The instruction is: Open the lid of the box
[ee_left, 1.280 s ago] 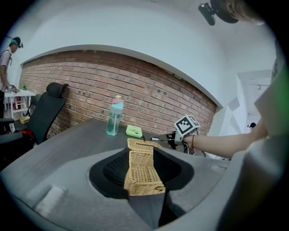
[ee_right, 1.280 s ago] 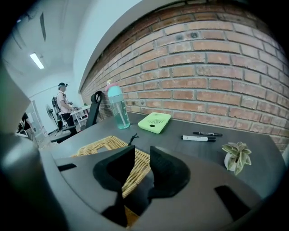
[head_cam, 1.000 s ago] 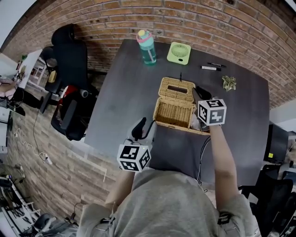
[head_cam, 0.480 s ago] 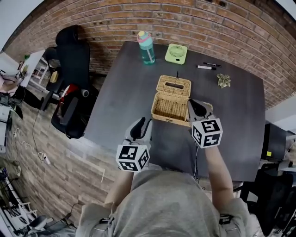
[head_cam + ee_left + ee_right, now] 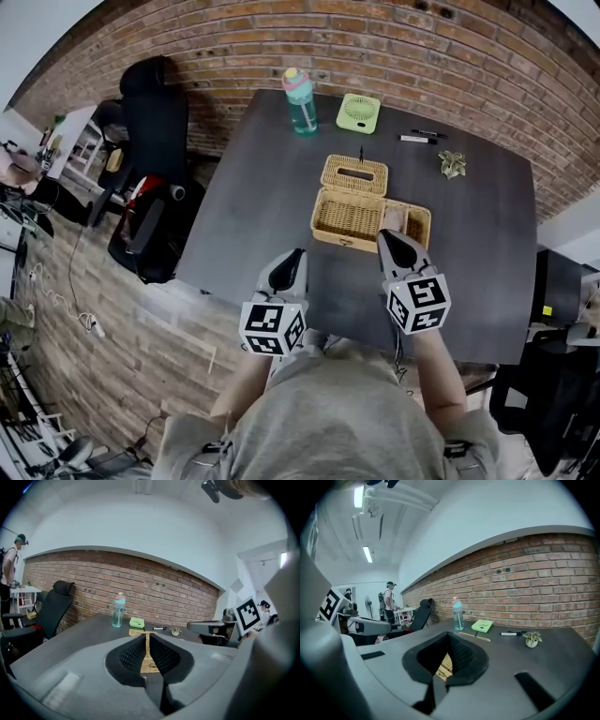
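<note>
Brick walling (image 5: 375, 37) is running behind a single dark grey table (image 5: 253, 206), and one wicker box (image 5: 352, 217) is sitting near the table's middle with its lid (image 5: 353, 175) already swung up and leaning back on the wall side. Beyond the box, toward the bricks, one water bottle (image 5: 299, 99) and one green fan (image 5: 358, 112) are standing. To the box's far right, pens (image 5: 418, 139) are lying, seemingly two though they are too small to be sure, with one small plant (image 5: 451, 164) near them. One black office chair (image 5: 150, 122) is standing off the table's edge to the left of the box, and one person (image 5: 388, 598) is standing well beyond it.

Two grippers are hovering on the near side of the box, both pointing toward it and slightly down. The left gripper (image 5: 296, 253) is hanging apart from the box's front left corner; its jaws have just been closing and are standing almost together, nothing between them. The right gripper (image 5: 382, 234) is hanging just over the box's front right edge, its jaws having just been closing too, now pressed together and empty.
</note>
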Available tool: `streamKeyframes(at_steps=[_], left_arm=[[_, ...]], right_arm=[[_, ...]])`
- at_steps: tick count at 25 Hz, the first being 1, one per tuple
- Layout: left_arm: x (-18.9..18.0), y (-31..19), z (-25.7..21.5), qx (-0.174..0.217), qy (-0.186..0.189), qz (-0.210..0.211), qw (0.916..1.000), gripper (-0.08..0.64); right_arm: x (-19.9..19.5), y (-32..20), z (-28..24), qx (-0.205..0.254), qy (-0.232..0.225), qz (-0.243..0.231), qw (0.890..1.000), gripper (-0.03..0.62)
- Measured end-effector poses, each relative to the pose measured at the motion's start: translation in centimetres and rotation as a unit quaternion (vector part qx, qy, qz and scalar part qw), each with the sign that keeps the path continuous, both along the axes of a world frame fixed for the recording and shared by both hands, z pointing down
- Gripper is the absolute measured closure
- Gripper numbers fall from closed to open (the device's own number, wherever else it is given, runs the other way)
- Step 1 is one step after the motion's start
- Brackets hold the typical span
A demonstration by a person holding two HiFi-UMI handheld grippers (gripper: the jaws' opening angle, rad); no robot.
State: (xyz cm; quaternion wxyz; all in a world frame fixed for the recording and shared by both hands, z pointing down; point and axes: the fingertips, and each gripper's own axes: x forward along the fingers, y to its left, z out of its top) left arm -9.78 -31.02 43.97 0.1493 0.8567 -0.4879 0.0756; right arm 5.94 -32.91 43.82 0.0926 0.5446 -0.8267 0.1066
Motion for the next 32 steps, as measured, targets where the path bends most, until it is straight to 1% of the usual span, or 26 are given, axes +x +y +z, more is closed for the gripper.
streamKeyframes(at_steps=[5, 10, 14, 19, 26, 32], left_arm=[[-0.7, 1.3, -0.5, 0.01, -0.007, 0.019, 0.9997, 0.531], [-2.2, 3.8, -0.6, 0.014, -0.01, 0.03, 0.9994, 0.533], [-3.3, 6.8, -0.6, 0.013, -0.005, 0.039, 0.9991, 0.534], [-5.2, 10.5, -1.0, 0.019, -0.002, 0.044, 0.9988, 0.534], [-7.1, 16.0, -1.3, 0.025, 0.0, 0.045, 0.9987, 0.534], [-8.9, 20.2, -1.4, 0.027, 0.002, 0.047, 0.9985, 0.534]], right_arm=[[-1.4, 2.7, -0.3, 0.012, 0.01, 0.01, 1.0, 0.589], [-3.3, 6.2, -0.6, 0.019, 0.003, 0.022, 1.0, 0.589], [-4.9, 9.8, -0.3, 0.016, -0.001, 0.03, 0.999, 0.589], [-7.2, 14.0, -0.9, 0.026, -0.003, 0.035, 0.999, 0.589], [-10.0, 20.2, -2.0, 0.043, -0.001, 0.027, 0.999, 0.589], [-12.1, 24.3, -2.8, 0.055, -0.006, 0.023, 0.998, 0.589]])
